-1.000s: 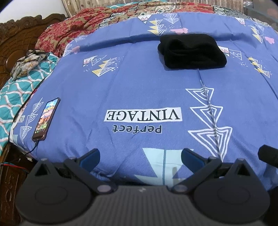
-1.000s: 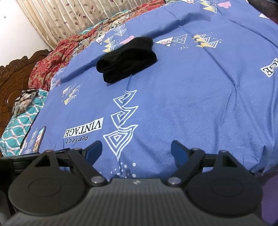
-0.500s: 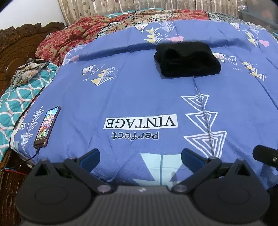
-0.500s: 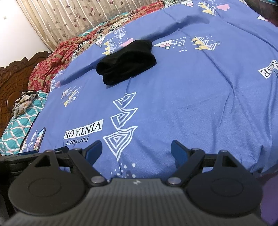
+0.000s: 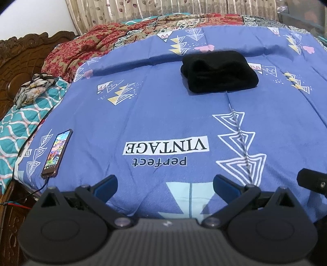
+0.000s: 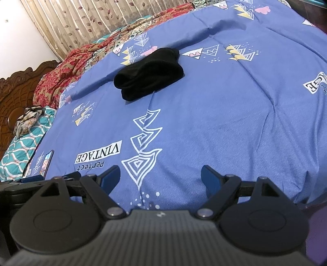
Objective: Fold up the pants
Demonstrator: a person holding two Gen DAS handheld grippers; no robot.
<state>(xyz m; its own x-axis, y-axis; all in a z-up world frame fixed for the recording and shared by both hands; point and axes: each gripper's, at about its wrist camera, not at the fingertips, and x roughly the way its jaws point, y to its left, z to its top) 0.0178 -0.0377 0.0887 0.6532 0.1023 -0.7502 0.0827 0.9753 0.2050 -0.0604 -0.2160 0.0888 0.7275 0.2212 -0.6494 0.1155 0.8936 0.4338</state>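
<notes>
At the far left a carved dark wooden headboard [image 5: 12, 67] stands behind a teal pillow with white wavy lines [image 5: 18, 126], and a crumpled floral cloth [image 5: 32, 90] lies on that pillow's upper end. Just right of the pillow, a smartphone [image 5: 57, 153] with its screen lit rests face up near the left edge of the blue bedspread [image 5: 163, 114], a cable running from its lower end over the side of the bed. A red patterned blanket [image 5: 85, 45] is bunched along the far side, in front of leaf-print curtains [image 5: 143, 8]. The left gripper [image 5: 164, 184] hovers over the near edge of the bedspread with its blue-tipped fingers spread wide and nothing between them, pointing across the upside-down "Perfect VINTAGE" print [image 5: 165, 146]. Farther back and right of centre, the black pants [image 5: 219, 71] lie in a compact folded bundle on the bedspread, well apart from both grippers. The right gripper [image 6: 160, 177] is likewise released and empty, its fingers parted above a white nested-triangle motif [image 6: 143, 149] at the bed's near edge; in its view the pants [image 6: 149, 73] sit left of centre, and part of the left gripper's body shows at the lower left.
</notes>
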